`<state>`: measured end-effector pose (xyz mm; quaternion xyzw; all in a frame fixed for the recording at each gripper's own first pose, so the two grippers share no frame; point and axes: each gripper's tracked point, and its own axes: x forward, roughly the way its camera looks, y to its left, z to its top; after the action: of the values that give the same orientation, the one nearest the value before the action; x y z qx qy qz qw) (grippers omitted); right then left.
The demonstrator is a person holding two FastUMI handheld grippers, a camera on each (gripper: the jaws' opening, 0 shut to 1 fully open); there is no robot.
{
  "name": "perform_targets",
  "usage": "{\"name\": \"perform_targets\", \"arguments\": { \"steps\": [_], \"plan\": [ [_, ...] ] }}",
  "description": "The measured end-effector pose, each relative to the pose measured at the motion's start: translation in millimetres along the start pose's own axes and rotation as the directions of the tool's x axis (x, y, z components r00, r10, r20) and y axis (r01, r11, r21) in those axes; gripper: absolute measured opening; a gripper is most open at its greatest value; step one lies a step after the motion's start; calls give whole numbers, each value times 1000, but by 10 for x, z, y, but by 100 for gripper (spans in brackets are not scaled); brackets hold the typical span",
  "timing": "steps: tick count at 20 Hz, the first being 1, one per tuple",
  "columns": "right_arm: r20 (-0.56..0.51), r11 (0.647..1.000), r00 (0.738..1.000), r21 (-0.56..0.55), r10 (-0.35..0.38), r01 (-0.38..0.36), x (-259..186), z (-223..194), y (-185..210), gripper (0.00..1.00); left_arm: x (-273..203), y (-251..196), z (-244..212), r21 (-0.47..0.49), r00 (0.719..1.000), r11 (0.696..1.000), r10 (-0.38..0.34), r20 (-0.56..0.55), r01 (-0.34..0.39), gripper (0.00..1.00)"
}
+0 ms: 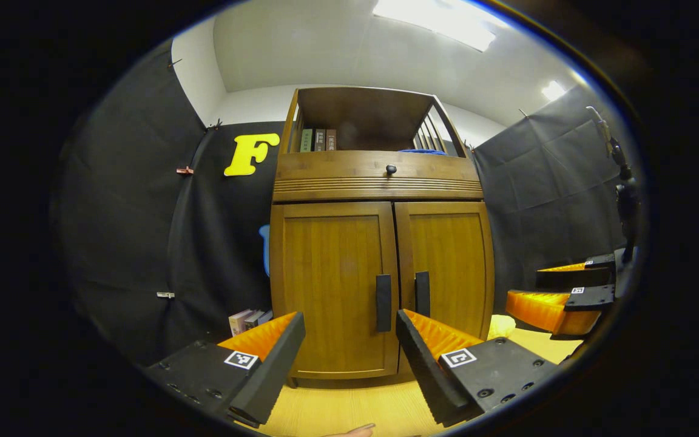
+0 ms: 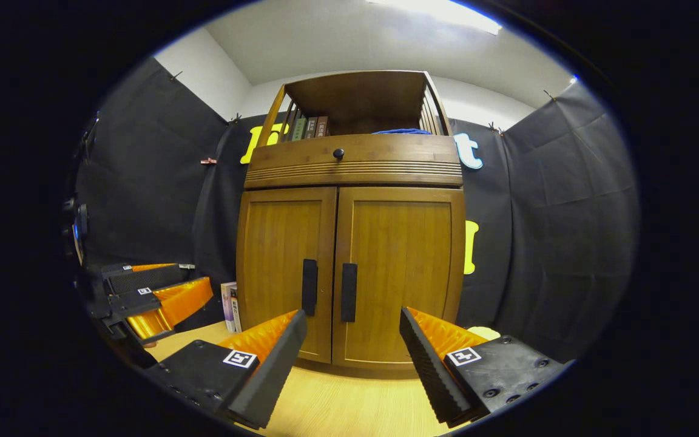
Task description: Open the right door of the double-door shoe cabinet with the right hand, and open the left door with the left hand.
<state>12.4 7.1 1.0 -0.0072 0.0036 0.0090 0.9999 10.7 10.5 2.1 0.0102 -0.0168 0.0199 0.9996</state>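
The wooden shoe cabinet (image 1: 380, 182) stands straight ahead with both doors shut. In the left gripper view, the left door (image 1: 331, 267) carries a black vertical handle (image 1: 383, 302), and the right door (image 1: 452, 255) has its own handle (image 1: 422, 294) beside it. My left gripper (image 1: 349, 364) is open, short of the doors, with the left handle between its fingers' line of sight. The right gripper (image 1: 562, 297) hangs open off to the right. In the right gripper view, my right gripper (image 2: 352, 364) is open and faces the right door's handle (image 2: 349, 292); the left gripper (image 2: 155, 297) shows at the left.
Above the doors sit a drawer with a black knob (image 1: 391, 169) and an open shelf holding books (image 1: 319, 139). More books (image 2: 230, 306) stand on the wooden floor (image 2: 349, 400) left of the cabinet. A yellow object (image 1: 500, 326) lies at its right foot.
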Motion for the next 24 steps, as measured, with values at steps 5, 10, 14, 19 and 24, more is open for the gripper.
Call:
{"name": "perform_targets", "arguments": {
  "steps": [5,10,14,19,24],
  "plan": [
    [-6,999,1000,19,28,-28,262,-62,96,98,148,-19,-128,-8,999,1000,-28,-17,28,94],
    [-19,1000,1000,21,19,-18,550,-134,140,98,247,57,-230,14,999,999,-33,-30,33,94],
    [12,1000,1000,12,3,-3,722,-80,186,98,289,146,-253,2,999,999,-35,-23,36,94],
    [19,1000,1000,15,-9,8,988,-94,251,98,282,316,-310,-12,999,1000,-21,-27,20,94],
    [38,998,998,22,-59,58,1423,-208,188,96,302,448,-414,-3,999,1000,-12,-46,12,94]
  ]
}}
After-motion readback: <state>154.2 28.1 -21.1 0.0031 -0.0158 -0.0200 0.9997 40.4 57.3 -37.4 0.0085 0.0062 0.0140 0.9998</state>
